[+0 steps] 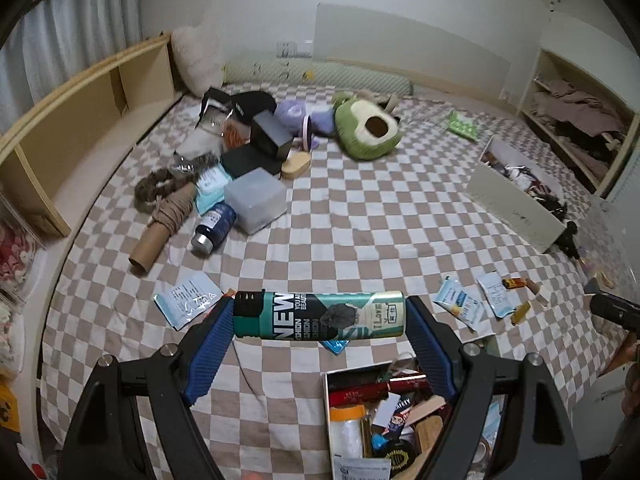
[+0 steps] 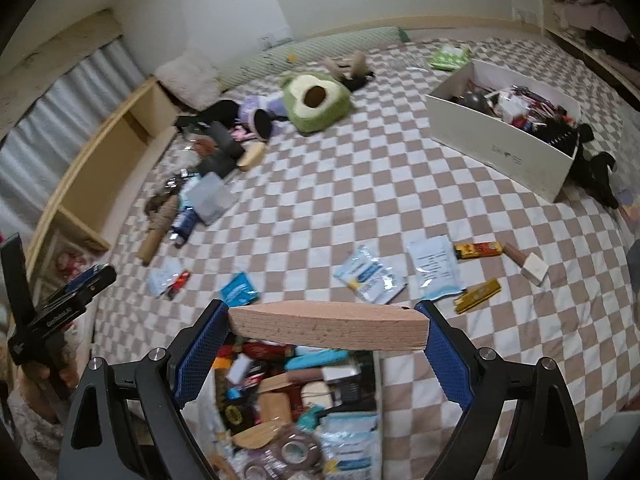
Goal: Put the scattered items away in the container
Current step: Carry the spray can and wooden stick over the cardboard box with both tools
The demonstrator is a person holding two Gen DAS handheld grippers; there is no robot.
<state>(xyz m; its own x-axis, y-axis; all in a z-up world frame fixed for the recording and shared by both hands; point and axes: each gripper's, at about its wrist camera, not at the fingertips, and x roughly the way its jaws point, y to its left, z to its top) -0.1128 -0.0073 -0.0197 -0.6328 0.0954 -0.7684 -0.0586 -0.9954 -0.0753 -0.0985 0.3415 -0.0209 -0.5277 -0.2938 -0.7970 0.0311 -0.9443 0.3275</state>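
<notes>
Left wrist view: left gripper (image 1: 320, 316) clamped across teal can (image 1: 320, 315), held lengthwise above near container (image 1: 326, 408) on checkered bedspread (image 1: 360, 216). Right wrist view: right gripper (image 2: 326, 326) clamped on wooden block (image 2: 326, 326), over same container (image 2: 377, 392).

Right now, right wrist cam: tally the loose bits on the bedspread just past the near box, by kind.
Pale packets: 3
Blue packet: 1
Gold or orange sticks: 2
Wood-and-white block: 1
Small red item: 1
Total: 8
</notes>
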